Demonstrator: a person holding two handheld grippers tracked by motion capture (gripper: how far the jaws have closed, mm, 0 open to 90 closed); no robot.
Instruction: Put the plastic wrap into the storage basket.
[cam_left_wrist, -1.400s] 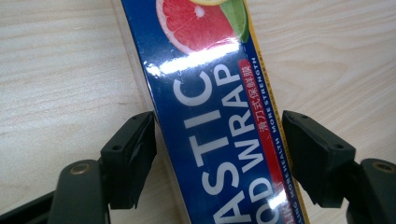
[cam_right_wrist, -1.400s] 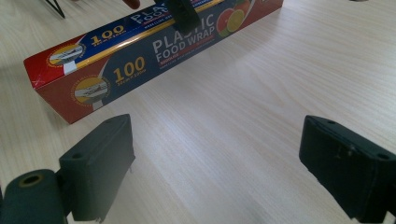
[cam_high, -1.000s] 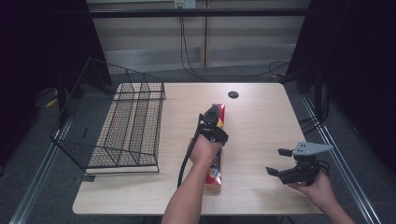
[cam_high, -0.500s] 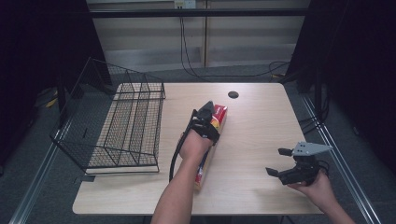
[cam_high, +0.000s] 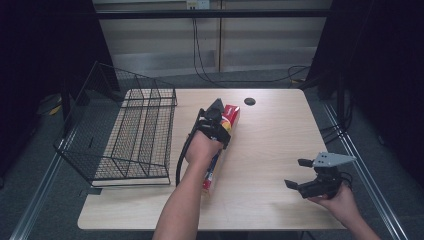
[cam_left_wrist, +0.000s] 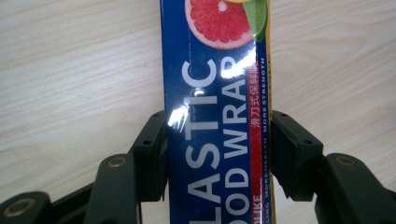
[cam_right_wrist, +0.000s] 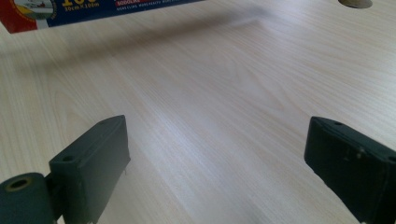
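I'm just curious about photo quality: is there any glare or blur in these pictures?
Left gripper view: white glare streaks on the plastic wrap box, lettering still sharp. Right gripper view: the box's soft shadow falls on the table; the near claw pads look blurry. High view: dark surroundings, evenly lit tabletop.

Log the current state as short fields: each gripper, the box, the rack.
left gripper: shut on the plastic wrap box, one jaw on each long side
right gripper: open, holding nothing, near the table's right front
plastic wrap box: long, blue and red, mid-table
wire rack: on the table's left side, empty
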